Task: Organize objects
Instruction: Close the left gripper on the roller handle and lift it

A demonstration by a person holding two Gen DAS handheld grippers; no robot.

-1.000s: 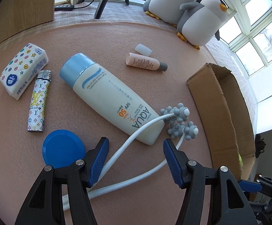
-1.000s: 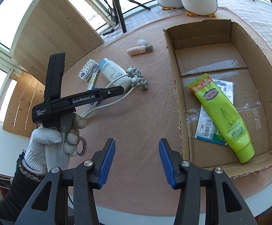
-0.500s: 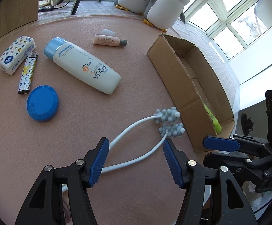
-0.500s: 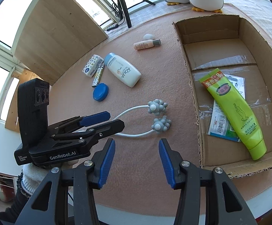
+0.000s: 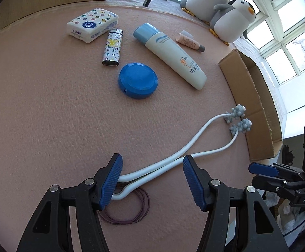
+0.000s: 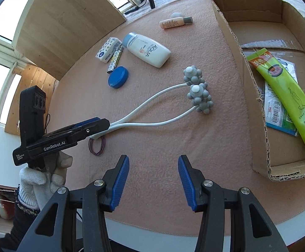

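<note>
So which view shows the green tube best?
The right wrist view: the green tube lies fully visible on the floor of the box, on top of a flat packet. In the left wrist view the box wall hides it completely.

Bare counter (image 6: pixel 225 147) lay open ahead of the right tool (image 6: pixel 153 180), bounded on the right by the cardboard box (image 6: pixel 255 96) wall and on the left by the massager (image 6: pixel 162 121) and hair ties (image 6: pixel 97 145).
</note>
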